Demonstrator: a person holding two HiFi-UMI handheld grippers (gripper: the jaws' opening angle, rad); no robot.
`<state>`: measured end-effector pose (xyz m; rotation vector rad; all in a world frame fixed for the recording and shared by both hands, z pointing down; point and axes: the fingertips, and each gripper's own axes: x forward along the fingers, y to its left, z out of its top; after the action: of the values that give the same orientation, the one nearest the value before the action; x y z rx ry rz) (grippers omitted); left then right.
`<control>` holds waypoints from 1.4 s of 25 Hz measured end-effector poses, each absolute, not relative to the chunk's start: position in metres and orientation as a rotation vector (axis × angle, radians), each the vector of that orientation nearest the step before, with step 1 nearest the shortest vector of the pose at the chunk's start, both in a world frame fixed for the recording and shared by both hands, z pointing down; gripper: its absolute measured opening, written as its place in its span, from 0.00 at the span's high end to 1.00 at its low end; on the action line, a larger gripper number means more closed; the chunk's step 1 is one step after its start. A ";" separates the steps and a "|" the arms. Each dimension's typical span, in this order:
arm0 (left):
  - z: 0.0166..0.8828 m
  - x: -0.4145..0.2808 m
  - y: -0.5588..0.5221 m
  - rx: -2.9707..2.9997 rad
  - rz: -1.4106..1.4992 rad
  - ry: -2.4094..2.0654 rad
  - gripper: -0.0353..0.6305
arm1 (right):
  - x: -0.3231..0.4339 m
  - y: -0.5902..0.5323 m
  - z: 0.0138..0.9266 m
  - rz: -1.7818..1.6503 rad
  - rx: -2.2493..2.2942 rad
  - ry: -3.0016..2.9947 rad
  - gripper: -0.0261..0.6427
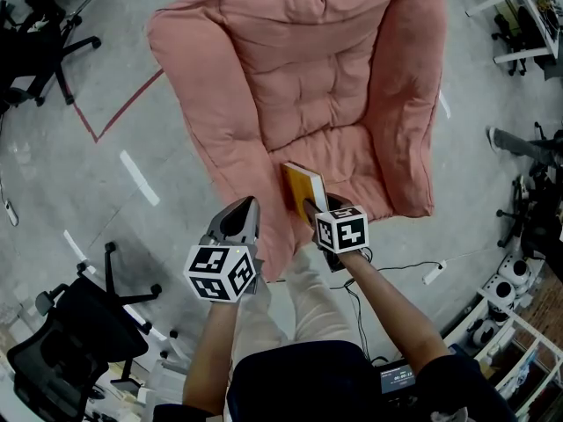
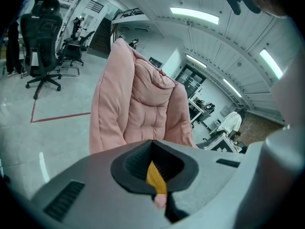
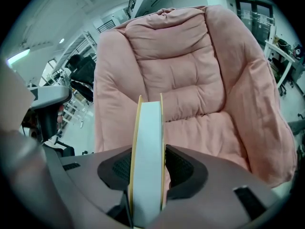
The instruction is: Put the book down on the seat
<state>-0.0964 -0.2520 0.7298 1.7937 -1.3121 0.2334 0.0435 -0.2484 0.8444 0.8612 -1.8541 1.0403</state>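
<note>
A pink cushioned chair [image 1: 317, 86] stands in front of me, its padded seat [image 1: 352, 161] facing up. My right gripper [image 1: 311, 207] is shut on a book [image 1: 303, 185] with yellow covers, which stands on edge over the seat's front rim. In the right gripper view the book [image 3: 147, 166] is clamped upright between the pads, its white page edge toward the camera, with the chair [image 3: 190, 70] behind it. My left gripper [image 1: 246, 205] hangs left of the book, apart from it, jaws close together and holding nothing. The left gripper view shows the chair [image 2: 138, 109] side-on.
Black office chairs stand at the lower left [image 1: 70, 341] and upper left [image 1: 35, 51]. A red tape line [image 1: 114, 112] marks the grey floor. A white power strip [image 1: 435, 272] with its cable lies right of the chair. White desks [image 1: 528, 16] and shelves line the right side.
</note>
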 end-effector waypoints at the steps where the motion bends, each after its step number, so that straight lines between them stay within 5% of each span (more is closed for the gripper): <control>1: 0.730 -0.096 -0.252 1.794 0.232 -1.311 0.94 | 0.044 -0.249 0.844 1.045 0.862 -1.856 0.73; 35: 0.702 -0.107 -0.218 1.801 0.197 -1.342 0.94 | 0.012 -0.235 0.816 1.047 0.784 -1.918 0.69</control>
<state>-0.1067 -0.2175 0.7022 1.8006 -1.3419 0.1970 0.0115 -0.2354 0.8161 0.7836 -1.9181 1.0472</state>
